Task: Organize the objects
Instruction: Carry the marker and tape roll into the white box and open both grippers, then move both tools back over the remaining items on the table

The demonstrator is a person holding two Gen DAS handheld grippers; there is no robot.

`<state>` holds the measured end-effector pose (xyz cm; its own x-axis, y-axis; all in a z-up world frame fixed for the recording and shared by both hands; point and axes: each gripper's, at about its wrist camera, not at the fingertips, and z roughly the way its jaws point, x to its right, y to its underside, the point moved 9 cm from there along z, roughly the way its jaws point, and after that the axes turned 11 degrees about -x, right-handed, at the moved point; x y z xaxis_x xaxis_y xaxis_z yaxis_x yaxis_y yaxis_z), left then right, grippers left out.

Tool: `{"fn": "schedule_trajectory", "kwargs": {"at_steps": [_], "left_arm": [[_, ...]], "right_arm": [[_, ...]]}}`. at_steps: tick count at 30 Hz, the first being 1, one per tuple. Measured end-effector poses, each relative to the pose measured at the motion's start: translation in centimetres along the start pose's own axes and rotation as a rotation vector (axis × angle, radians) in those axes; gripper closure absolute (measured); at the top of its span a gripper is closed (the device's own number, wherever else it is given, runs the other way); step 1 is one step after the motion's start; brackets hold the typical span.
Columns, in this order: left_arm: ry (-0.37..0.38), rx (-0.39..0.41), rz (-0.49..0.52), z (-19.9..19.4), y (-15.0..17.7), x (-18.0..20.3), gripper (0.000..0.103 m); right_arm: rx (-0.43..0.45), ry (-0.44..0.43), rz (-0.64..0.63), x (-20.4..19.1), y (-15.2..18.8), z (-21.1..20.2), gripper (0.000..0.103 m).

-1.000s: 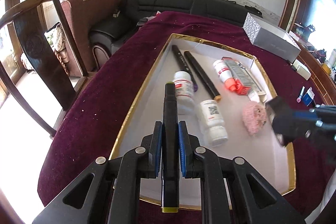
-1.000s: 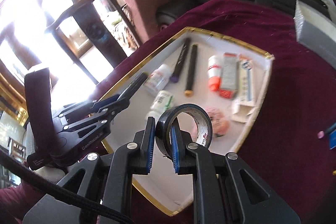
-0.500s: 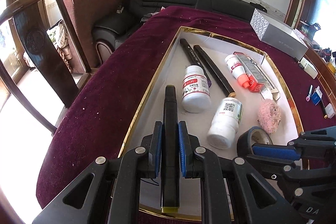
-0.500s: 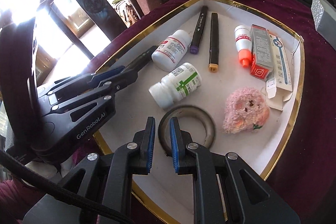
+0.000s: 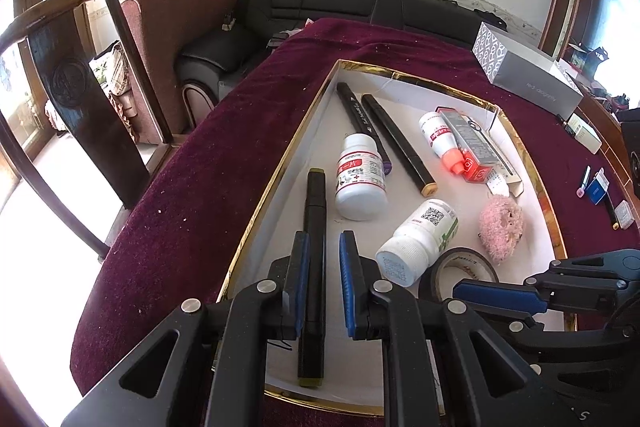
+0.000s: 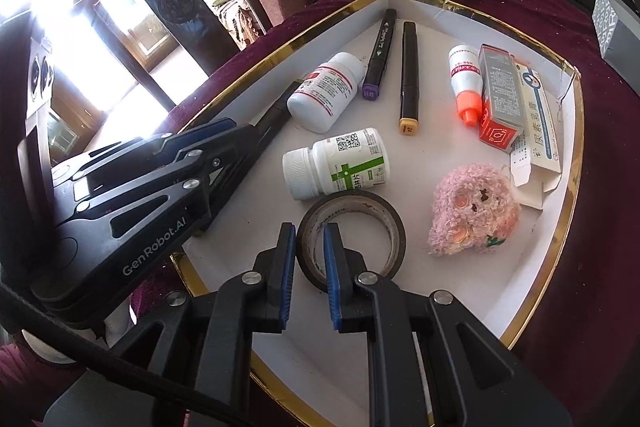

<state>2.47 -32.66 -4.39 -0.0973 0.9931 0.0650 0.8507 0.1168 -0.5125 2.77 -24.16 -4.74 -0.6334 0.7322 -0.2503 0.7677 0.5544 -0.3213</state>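
Both tongs are clenched: the left gripper grasps a black marker pen with an olive end cap lying lengthwise by the left wall of the white, gold-rimmed shallow tray, and the right gripper pinches the near wall of a black roll of tape lying flat on the tray floor. Judged from this, each should release gently so neither item skids. Room is tight: the tape touches the green-labelled white pill bottle, the pink fluffy ball sits near, and the grippers stand close together.
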Motion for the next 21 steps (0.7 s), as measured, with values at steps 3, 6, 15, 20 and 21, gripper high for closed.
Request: {"fn": "schedule_trajectory", "kwargs": {"at_steps": [3,6,15,20,21], "left_arm": [[-0.007,0.009,0.003,-0.4,-0.1,0.2,0.089],[-0.017,0.023,-0.002,-1.1,-0.3,0.2,0.078],[-0.041,0.068,-0.016,-3.7,-0.7,0.5,0.056],[-0.052,0.093,0.021,-5.5,-0.9,2.4,0.055],[-0.054,0.097,0.035,-5.8,-0.9,3.0,0.055]], "right_arm": [[0.006,-0.001,0.0,0.0,0.0,-0.2,0.09],[0.01,-0.006,-0.002,-0.1,0.1,-0.3,0.09],[0.11,0.019,-0.05,-1.2,0.3,-3.6,0.068],[0.165,0.022,-0.024,0.0,0.9,-5.9,0.061],[0.177,0.019,-0.011,0.6,1.0,-6.4,0.06]]}}
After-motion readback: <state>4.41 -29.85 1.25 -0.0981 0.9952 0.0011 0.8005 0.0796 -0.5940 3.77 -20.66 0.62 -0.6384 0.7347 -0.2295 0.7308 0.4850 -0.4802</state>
